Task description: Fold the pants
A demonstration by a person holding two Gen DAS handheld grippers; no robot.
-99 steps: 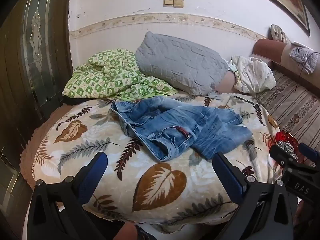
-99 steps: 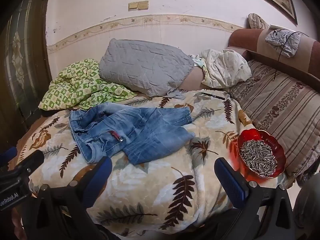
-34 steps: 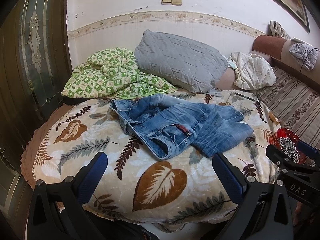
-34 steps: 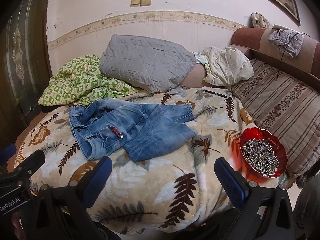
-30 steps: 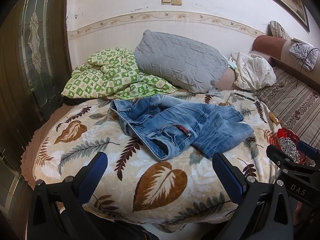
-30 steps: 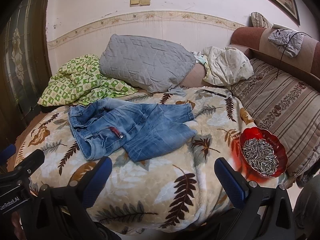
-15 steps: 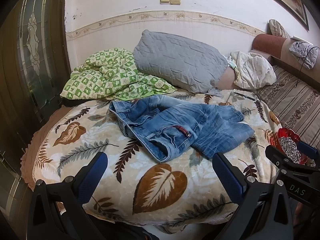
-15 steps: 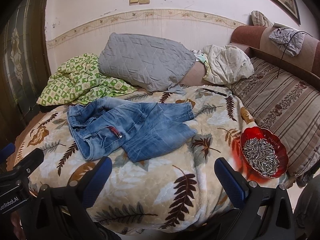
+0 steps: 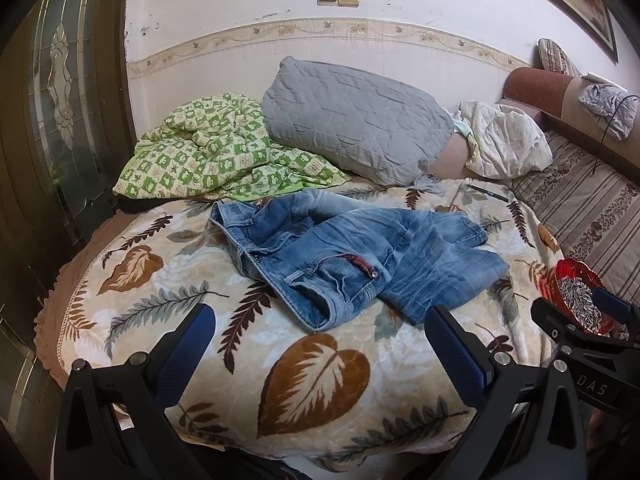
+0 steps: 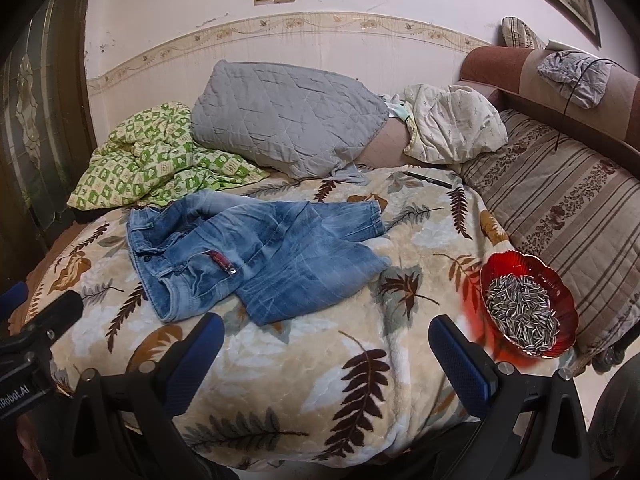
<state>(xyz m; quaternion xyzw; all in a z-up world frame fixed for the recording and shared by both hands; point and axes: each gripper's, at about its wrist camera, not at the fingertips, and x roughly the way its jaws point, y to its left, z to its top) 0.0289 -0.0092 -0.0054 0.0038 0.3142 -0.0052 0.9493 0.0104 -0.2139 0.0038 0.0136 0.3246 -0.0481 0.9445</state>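
Crumpled jeans (image 9: 352, 256) lie mid-blanket (image 9: 320, 368) on the bed; left gripper (image 9: 320, 344) and right gripper (image 10: 326, 346) hover wide apart at its near edge, holding nothing.

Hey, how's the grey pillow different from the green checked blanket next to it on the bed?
The grey pillow is plain, quilted and plump; the green checked blanket is patterned and crumpled into a low heap. The pillow leans partly over the blanket's edge. Both lie at the wall side, behind the jeans.
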